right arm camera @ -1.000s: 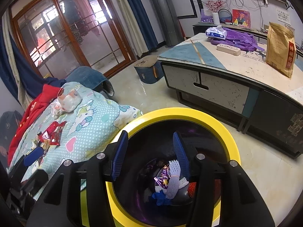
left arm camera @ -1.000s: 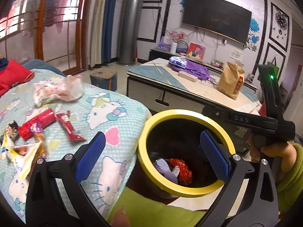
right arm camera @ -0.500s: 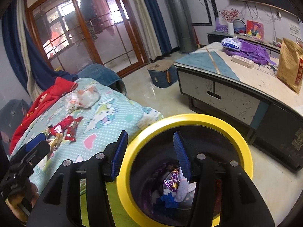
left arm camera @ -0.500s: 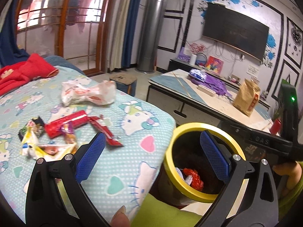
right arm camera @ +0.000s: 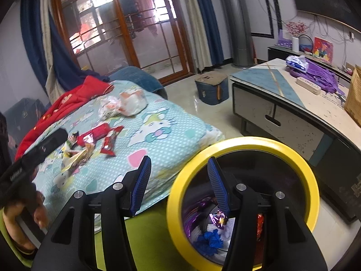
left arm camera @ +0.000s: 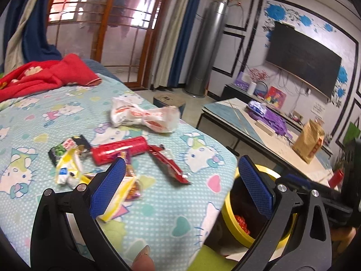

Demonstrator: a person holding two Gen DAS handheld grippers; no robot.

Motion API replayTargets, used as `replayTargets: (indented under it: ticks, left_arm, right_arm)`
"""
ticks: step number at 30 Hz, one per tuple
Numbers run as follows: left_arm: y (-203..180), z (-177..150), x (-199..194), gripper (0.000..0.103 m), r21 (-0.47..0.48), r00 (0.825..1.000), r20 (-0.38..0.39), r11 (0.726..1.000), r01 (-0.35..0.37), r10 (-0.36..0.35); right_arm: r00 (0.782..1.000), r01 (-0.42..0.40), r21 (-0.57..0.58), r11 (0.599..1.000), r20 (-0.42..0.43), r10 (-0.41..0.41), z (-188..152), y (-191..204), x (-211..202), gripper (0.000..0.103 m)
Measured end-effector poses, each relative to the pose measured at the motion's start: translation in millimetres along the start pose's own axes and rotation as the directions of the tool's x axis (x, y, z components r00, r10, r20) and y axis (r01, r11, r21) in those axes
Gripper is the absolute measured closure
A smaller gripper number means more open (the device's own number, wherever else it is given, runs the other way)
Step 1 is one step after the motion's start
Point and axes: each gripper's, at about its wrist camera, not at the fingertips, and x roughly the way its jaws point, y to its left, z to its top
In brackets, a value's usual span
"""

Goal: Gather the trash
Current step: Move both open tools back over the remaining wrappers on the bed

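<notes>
In the left view our left gripper (left arm camera: pixel 180 180) hangs wide and empty over the wrappers (left arm camera: pixel 119 153) at centre-left on the bed (left arm camera: pixel 158 214), ready to pick.

In the right view our right gripper (right arm camera: pixel 178 180), jaws moderately open and empty, straddles the rim of the bin (right arm camera: pixel 293 155) at lower right, close for drops.

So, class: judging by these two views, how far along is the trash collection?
Partly done: the yellow-rimmed bin already holds wrappers. In hand: nothing; the left gripper and right gripper are open and empty. Left: the red tube, white bag and wrapper pile on the bed.
</notes>
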Motion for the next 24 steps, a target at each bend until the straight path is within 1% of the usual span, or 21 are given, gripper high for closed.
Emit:
replayTargets:
  ticks: [10, 13, 17, 24]
  left_arm:
    - [34.9, 6.8, -10.1, 0.011, -0.085, 0.998, 0.025, 0.995, -0.06, 0.063]
    - [43.2, 8.4, -13.0, 0.011, -0.111, 0.997, 0.028, 0.991, -0.072, 0.075]
    - [55.5, 10.1, -16.4, 0.011, -0.136, 0.995, 0.032, 0.987, -0.092, 0.097]
    - [78.1, 11.2, -22.0, 0.011, -0.179, 0.989, 0.034, 0.975, -0.135, 0.143]
  right_arm:
    - [0.998, -0.056, -0.095, 0.994, -0.026, 0.054, -1.8, 38.8, 7.4, 0.05]
    - [0.997, -0.071, -0.145, 0.987, -0.024, 0.069, -2.2, 54.4, 8.0, 0.049]
    - [0.995, -0.096, -0.183, 0.978, -0.029, 0.092, -1.4, 70.7, 10.9, 0.048]
    - [0.993, -0.117, -0.238, 0.964, -0.048, 0.109, 0.1, 95.2, 21.0, 0.047]
